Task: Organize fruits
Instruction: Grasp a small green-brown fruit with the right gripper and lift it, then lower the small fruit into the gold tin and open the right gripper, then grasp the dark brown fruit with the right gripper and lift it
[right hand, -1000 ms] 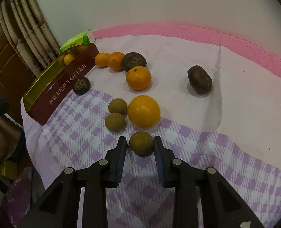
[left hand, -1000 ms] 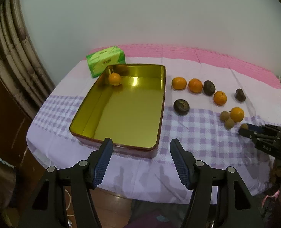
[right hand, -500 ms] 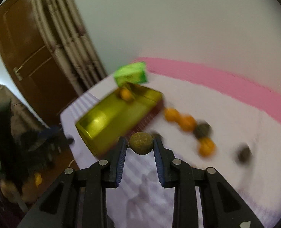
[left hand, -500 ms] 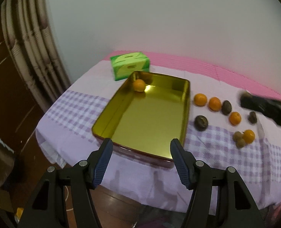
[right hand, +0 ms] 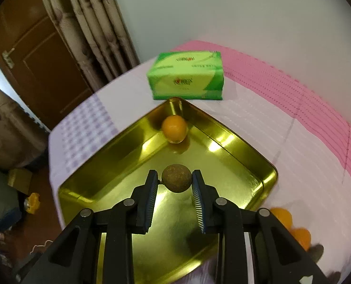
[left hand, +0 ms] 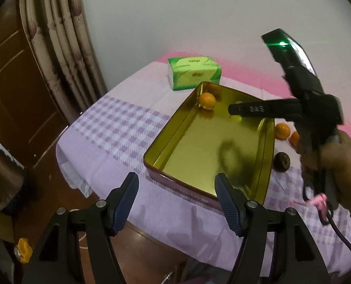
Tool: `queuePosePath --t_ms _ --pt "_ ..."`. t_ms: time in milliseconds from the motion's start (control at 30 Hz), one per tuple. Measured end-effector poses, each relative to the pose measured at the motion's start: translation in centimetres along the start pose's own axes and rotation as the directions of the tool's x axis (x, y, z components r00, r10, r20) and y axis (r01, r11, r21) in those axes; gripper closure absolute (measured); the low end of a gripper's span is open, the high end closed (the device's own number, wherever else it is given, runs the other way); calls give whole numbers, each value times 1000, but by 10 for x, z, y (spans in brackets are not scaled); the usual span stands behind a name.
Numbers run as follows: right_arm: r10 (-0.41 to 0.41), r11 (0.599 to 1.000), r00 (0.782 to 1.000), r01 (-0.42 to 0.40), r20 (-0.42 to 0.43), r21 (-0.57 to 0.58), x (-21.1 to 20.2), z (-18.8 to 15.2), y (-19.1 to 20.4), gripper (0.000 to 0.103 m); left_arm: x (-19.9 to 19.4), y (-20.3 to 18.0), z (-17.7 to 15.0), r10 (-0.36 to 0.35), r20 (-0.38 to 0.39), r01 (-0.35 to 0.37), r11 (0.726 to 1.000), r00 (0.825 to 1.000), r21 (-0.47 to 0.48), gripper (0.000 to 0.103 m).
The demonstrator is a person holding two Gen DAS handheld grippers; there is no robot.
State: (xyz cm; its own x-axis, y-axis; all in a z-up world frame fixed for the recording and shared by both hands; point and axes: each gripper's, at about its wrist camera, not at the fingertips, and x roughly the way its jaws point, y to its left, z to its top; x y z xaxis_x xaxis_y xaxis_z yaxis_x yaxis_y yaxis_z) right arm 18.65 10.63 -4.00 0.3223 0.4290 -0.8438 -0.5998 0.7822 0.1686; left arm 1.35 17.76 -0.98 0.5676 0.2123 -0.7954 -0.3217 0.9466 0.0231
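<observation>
My right gripper point(right hand: 175, 183) is shut on a small round brown fruit point(right hand: 176, 178) and holds it above the inside of the gold tin tray point(right hand: 246, 152). One orange point(right hand: 174, 129) lies in the tray's far corner. In the left wrist view the right gripper point(left hand: 233, 109) reaches over the tray point(left hand: 166, 139) from the right, near the same orange point(left hand: 207, 100). My left gripper point(left hand: 175, 195) hovers off the tray's near edge; its jaws are opening with nothing between them. More oranges point(left hand: 282, 131) and a dark fruit point(left hand: 281, 162) lie right of the tray.
A green tissue pack point(right hand: 187, 78) stands just behind the tray. The table has a purple checked cloth point(left hand: 118, 127) and ends close on the left, where a curtain point(left hand: 56, 35) and a brown door point(right hand: 38, 54) stand. A person's hand point(left hand: 336, 165) holds the right gripper.
The right gripper lifted the brown fruit off the cloth and carried it left over the tray. The left gripper drifted left and its jaws widened slightly.
</observation>
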Motion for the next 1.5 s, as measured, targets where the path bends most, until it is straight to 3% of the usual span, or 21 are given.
queuePosePath --t_ms 600,800,900,1100,1267,1500 --pt "-54 996 998 55 -17 68 38 25 -11 75 10 4 0 -29 -58 28 999 998 -19 36" --pt "-19 993 997 11 68 118 12 25 -17 71 11 6 0 -29 -62 28 999 998 -27 32" --pt "11 992 991 -28 136 125 -20 15 -24 67 12 6 1 -30 -67 29 999 997 -30 31" --pt "-11 991 980 -16 201 133 -84 -47 -52 56 10 1 -1 -32 -65 31 999 997 -12 31" --pt "-20 993 989 2 144 119 -99 -96 -66 55 9 -4 -3 -30 -66 31 1000 997 1 31" --pt "-81 996 995 83 49 -26 -66 -106 -46 55 5 -11 -5 -14 -52 16 999 999 36 30"
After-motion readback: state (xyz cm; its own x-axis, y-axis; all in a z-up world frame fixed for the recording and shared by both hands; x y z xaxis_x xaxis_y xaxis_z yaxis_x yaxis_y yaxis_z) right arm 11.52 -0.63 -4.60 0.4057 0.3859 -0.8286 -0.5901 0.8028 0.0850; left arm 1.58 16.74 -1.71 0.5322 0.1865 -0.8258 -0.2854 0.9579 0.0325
